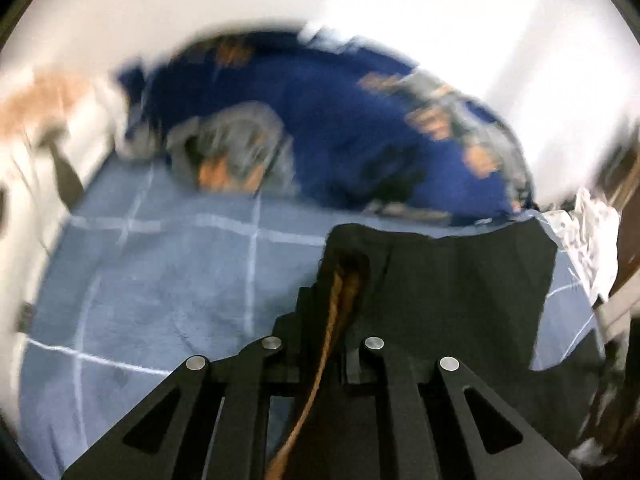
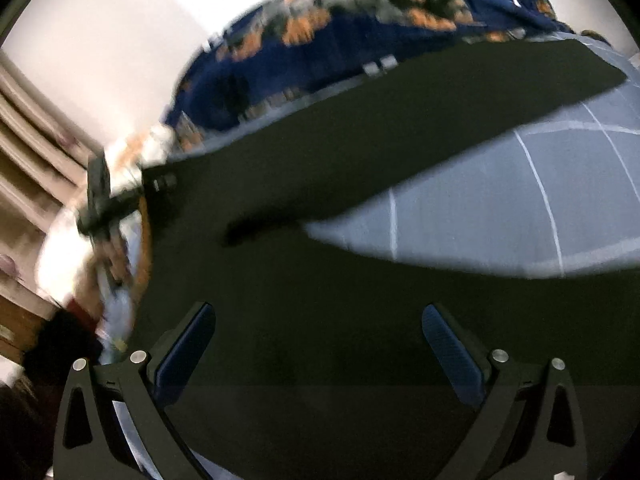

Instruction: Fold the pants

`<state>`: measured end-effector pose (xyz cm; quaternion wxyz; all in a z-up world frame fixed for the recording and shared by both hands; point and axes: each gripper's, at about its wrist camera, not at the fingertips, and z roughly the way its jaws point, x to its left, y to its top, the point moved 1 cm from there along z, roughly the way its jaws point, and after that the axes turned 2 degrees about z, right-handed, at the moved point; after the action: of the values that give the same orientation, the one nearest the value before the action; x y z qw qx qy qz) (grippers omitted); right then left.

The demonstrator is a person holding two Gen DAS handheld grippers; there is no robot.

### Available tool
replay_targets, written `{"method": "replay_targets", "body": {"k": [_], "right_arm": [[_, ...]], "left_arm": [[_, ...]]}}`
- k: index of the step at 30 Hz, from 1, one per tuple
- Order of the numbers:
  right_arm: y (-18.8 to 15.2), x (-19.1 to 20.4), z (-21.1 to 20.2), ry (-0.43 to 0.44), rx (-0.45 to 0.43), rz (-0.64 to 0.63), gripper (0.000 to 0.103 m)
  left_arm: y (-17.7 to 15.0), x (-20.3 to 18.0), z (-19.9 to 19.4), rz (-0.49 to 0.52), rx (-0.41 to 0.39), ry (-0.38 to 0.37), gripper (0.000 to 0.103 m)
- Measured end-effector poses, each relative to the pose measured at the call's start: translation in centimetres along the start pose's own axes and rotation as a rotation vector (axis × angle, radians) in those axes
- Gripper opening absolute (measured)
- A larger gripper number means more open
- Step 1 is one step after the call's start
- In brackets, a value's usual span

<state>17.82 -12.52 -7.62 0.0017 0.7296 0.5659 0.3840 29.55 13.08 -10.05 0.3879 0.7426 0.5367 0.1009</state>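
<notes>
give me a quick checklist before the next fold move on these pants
1. Left gripper jaws shut on the black pants: ok, dark cloth with a brown inner band is pinched.
2. Right gripper gripping the pants: not ok, jaws open with cloth lying under them.
3. Pants flat on the blue checked bedsheet: cannot tell, the pictures are blurred.
4. Pants clear of the blue patterned blanket: ok in the left wrist view.
5. Fold line aligned: cannot tell.
</notes>
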Motion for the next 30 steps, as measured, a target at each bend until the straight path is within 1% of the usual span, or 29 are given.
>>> {"method": "replay_targets", "body": {"k": [1,3,4,6,7,8,10,12,14,16,17,18,19,20,21,22,23,25,27,30], "right_arm": [[1.6,-0.5,-0.1,0.054,-0.01,0.046,0.103],[4.4,-1.6,0.3,0.162,-0.013,0.138,0.103],[6.0,-2.3,0.6,0.201,-0.013,0.185,0.103],[8.8,-3.6,1.7,0.264,-0.017,0.268,0.103],[10.3,-4.5,2.3,0.284,-0.018,0.309,0.103],[11.3,-5.2,2.8,0.284,-0.02,0.343,0.103],[13.6,-6.5,4.0,0.3,-0.013,0.395,0.103],[15.3,-7.8,5.1,0.266,-0.017,0.445,0.103],[16.9,-8.6,6.0,0.289,-0.01,0.475,0.101],[18.3,-9.4,6.7,0.244,-0.019,0.483,0.091],[18.7,-9.8,7.0,0.241,-0.021,0.491,0.086],[19.2,-10.3,7.3,0.239,-0.017,0.497,0.07],[19.6,-10.7,7.7,0.224,-0.005,0.497,0.048],[19.9,-11.2,8.0,0.214,0.015,0.492,0.036],[19.9,-11.6,8.2,0.199,0.038,0.493,0.013],[19.7,-12.1,8.2,0.188,0.042,0.506,0.009],[19.2,-12.5,7.5,0.197,0.031,0.513,0.007],[17.7,-12.2,5.5,0.21,-0.012,0.472,0.006],[15.4,-11.6,2.8,0.227,-0.049,0.43,0.006],[10.3,-11.6,-2.0,0.248,-0.086,0.411,0.006]], "left_arm": [[-0.4,-1.3,-1.6,0.029,-0.042,-0.021,0.01],[-1.6,-3.0,-4.2,0.084,-0.104,-0.024,0.01],[-2.2,-3.9,-5.4,0.104,-0.125,-0.026,0.01],[-3.5,-5.2,-7.0,0.085,-0.147,-0.065,0.01],[-4.0,-5.6,-7.6,0.074,-0.162,-0.083,0.011],[-4.7,-6.0,-8.5,0.069,-0.18,-0.096,0.011],[-6.2,-7.2,-10.1,0.083,-0.202,-0.099,0.011],[-7.5,-8.4,-10.7,0.086,-0.201,-0.109,0.011],[-8.8,-9.3,-11.3,0.071,-0.186,-0.122,0.012],[-9.9,-10.0,-11.6,0.059,-0.166,-0.133,0.012],[-10.4,-10.3,-11.7,0.052,-0.157,-0.132,0.012],[-10.9,-10.4,-11.7,0.034,-0.149,-0.138,0.013],[-11.3,-10.5,-11.8,0.021,-0.139,-0.142,0.013],[-11.6,-10.5,-11.6,0.008,-0.123,-0.141,0.013],[-11.8,-10.5,-11.5,-0.006,-0.11,-0.137,0.013],[-11.9,-10.4,-11.4,-0.019,-0.101,-0.136,0.013],[-11.9,-10.2,-11.3,-0.035,-0.093,-0.128,0.013],[-11.8,-9.6,-11.4,-0.06,-0.079,-0.11,0.014],[-11.8,-9.0,-11.8,-0.085,-0.074,-0.085,0.015],[-12.0,-8.4,-12.5,-0.103,-0.06,-0.059,0.015]]}}
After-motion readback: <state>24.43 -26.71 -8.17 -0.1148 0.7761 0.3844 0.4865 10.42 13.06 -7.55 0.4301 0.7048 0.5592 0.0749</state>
